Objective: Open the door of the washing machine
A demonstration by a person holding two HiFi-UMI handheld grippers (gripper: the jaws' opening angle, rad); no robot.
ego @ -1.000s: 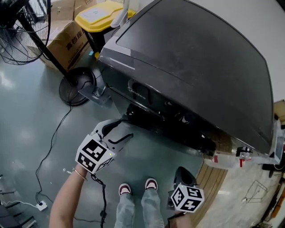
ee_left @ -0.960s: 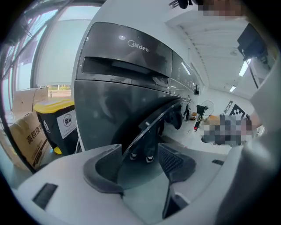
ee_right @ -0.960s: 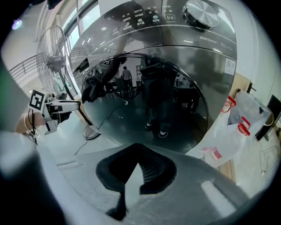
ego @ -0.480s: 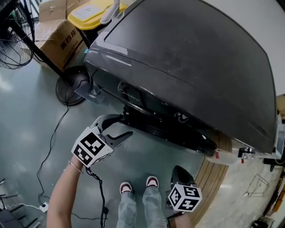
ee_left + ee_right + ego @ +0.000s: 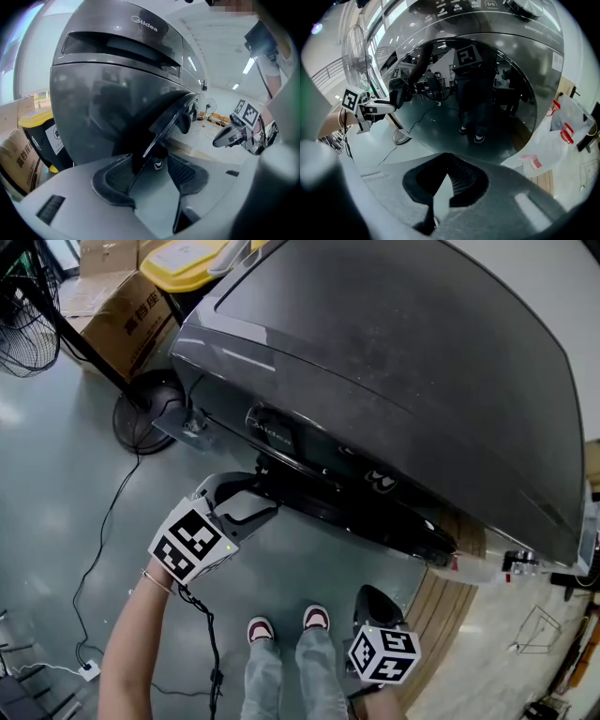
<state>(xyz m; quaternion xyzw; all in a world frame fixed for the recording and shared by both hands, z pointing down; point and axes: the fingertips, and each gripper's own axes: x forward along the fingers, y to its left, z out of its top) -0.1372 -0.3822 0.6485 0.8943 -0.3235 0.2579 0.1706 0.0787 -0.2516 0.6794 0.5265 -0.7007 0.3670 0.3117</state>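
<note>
The dark grey washing machine (image 5: pixel 394 362) fills the upper head view, its round glass door (image 5: pixel 356 507) low on the front. My left gripper (image 5: pixel 265 493) is open at the door's left edge. In the left gripper view the door's black rim (image 5: pixel 164 126) runs down between the two spread pads of the left gripper (image 5: pixel 150 176). Whether a pad touches the rim I cannot tell. My right gripper (image 5: pixel 375 601) hangs low, apart from the machine. Its own view faces the door glass (image 5: pixel 478 93), and the right gripper (image 5: pixel 446 180) is shut on nothing.
A fan stand (image 5: pixel 150 409) and a cardboard box (image 5: pixel 117 310) stand left of the machine, behind them a yellow-lidded bin (image 5: pixel 187 259). A cable (image 5: pixel 103 540) trails over the floor. A white plastic bag (image 5: pixel 487 573) hangs at the machine's right. The person's shoes (image 5: pixel 281 624) are below.
The head view has drifted slightly. My left gripper stays at the door's left edge and has crept a little closer to it. The right gripper has hardly moved.
</note>
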